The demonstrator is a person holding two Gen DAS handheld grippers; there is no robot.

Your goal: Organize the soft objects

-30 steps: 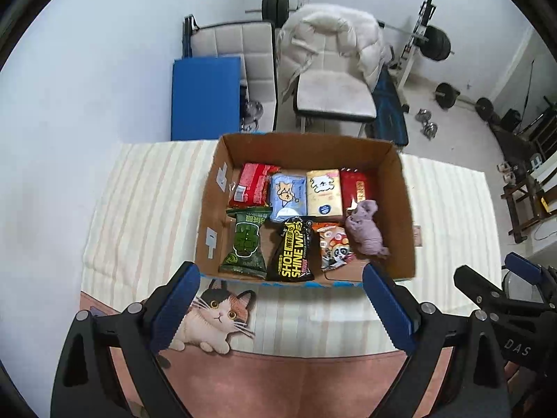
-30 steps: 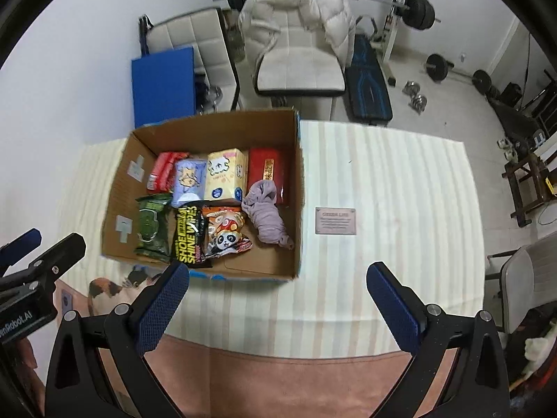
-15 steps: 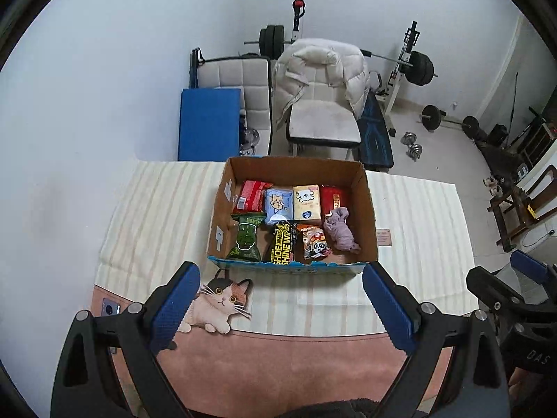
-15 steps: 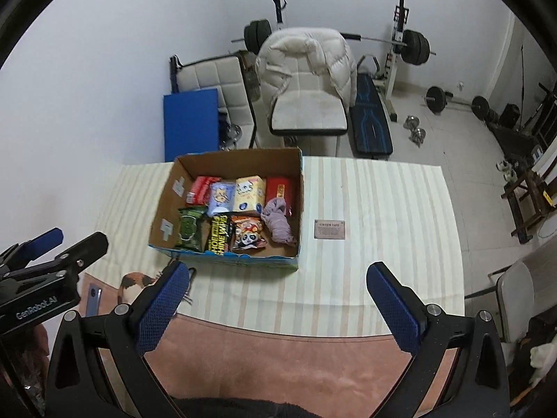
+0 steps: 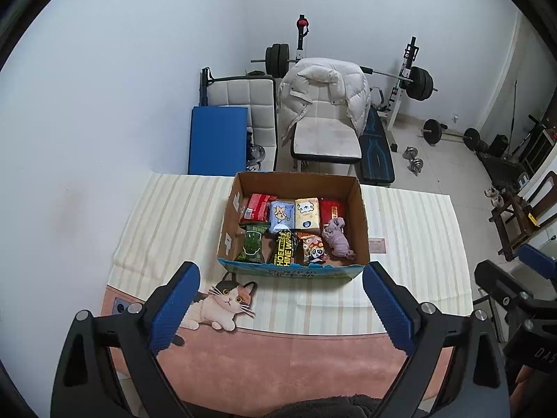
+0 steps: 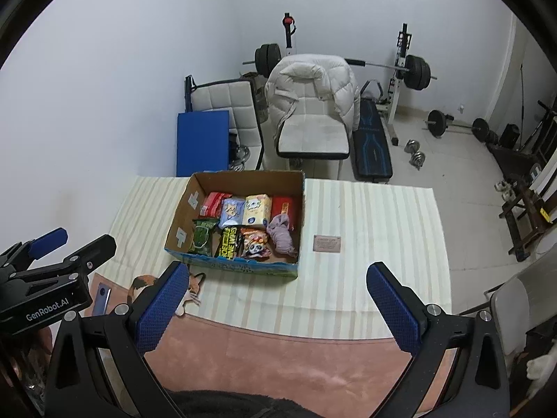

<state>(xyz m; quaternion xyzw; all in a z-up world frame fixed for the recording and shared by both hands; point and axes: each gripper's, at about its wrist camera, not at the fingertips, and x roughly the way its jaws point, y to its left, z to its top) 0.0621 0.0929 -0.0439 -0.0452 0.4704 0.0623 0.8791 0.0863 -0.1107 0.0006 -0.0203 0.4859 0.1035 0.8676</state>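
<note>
Both grippers are pulling back and rising away from the open brown cardboard box (image 5: 362,223), which is shrinking in both views compared with a second ago, while nothing inside it is shifting. That retreat, I'd judge, is signalling the packing is finished or very nearly so.

Going largest to smallest: one striped cream cloth over the tabletop (image 5: 417,244) is carrying that one box, with one pink mat with a cartoon cat print (image 5: 226,304) lying at the near edge. The left gripper (image 5: 280,299) is hovering above the mat, fingers (image 5: 175,308) spread wide and gripping nothing; the right gripper (image 6: 276,304) is doing the same, fingers (image 6: 390,311) wide apart and empty.

Inside the box, eight soft things are sitting in two rows of four. Back row: one red packet (image 5: 257,204), one pale blue tissue pack (image 5: 281,213), one yellow tissue pack (image 5: 307,211), one dark red pack (image 5: 332,209). Front row: one green wipes pouch (image 5: 253,242), one black shoe-wipes pouch (image 5: 284,248), one orange panda-print snack bag (image 5: 315,248), and one crumpled lilac cloth (image 5: 337,237) against the right wall.

One small brown card (image 6: 326,243) is lying on the cloth just right of the box.
</note>
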